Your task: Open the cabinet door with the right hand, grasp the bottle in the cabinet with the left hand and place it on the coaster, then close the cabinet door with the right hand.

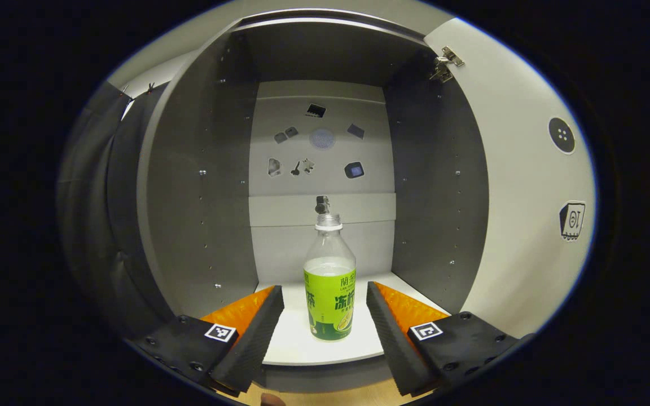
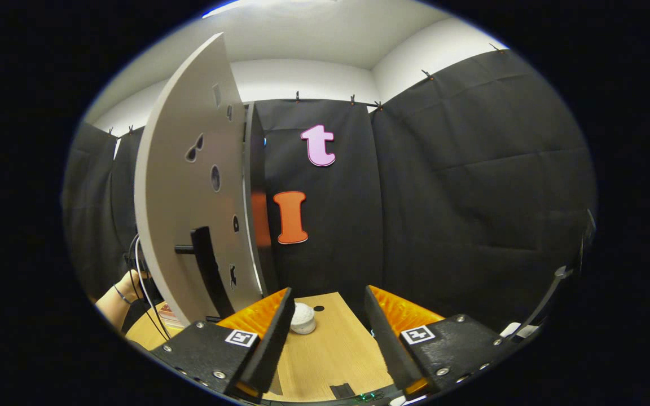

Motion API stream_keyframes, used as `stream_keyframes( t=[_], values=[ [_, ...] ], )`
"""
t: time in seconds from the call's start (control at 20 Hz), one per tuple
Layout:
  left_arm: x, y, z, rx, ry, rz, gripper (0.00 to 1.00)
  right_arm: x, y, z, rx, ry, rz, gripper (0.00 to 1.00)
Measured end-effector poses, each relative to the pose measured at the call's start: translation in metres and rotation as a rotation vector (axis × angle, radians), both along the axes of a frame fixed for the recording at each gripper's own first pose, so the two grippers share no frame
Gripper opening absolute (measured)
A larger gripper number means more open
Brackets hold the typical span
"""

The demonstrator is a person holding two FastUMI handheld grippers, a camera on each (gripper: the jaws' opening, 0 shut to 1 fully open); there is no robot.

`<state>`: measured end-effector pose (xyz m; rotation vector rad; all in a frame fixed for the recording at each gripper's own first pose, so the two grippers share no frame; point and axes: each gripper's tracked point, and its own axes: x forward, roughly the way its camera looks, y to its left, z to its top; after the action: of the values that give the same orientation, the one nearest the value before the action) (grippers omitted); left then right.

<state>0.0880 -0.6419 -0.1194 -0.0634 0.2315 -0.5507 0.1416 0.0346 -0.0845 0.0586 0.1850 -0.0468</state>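
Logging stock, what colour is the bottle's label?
Bright green, on the bottle; left gripper view shows it best.

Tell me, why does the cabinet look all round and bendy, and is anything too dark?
Left gripper view: the fisheye lens bows the cabinet walls; the bottle stays sharp and well lit. Right gripper view: the cabinet door curves likewise, against dark cloth.

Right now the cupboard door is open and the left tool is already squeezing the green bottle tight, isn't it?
Not quite. The cabinet door is open, but the left tool is not squeezing the green-labelled bottle yet. In the left gripper view its two fingers stand spread, with a gap on each side of the bottle, which stands upright on the cabinet shelf.
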Motion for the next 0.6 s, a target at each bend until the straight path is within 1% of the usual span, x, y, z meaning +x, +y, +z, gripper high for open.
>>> stream_keyframes(
  t=[0.05,0.1,0.15,0.2,0.35,0.5,0.6],
  values=[
    [0.004,-0.006,-0.003,0.000,0.007,-0.006,0.96,0.003,-0.006,-0.002,0.001,0.003,-0.012,0.86],
    [0.009,-0.012,-0.006,-0.001,0.020,-0.011,0.99,0.005,-0.011,-0.004,-0.001,0.007,-0.022,0.95],
    [0.013,-0.017,-0.010,-0.004,0.034,-0.018,0.96,0.006,-0.013,-0.007,-0.002,0.010,-0.028,0.99],
    [0.017,-0.020,-0.015,-0.002,0.048,-0.016,0.96,0.008,-0.014,-0.008,0.000,0.015,-0.031,0.93],
    [0.031,-0.026,-0.020,-0.010,0.069,-0.009,0.96,0.011,-0.019,-0.014,-0.003,0.024,-0.044,0.93],
    [0.044,-0.024,-0.029,0.023,0.075,0.006,0.96,0.013,-0.024,-0.016,0.007,0.028,-0.056,0.93],
    [0.045,-0.024,-0.032,0.038,0.077,0.005,0.96,0.013,-0.025,-0.016,0.010,0.026,-0.062,0.93]
  ],
)
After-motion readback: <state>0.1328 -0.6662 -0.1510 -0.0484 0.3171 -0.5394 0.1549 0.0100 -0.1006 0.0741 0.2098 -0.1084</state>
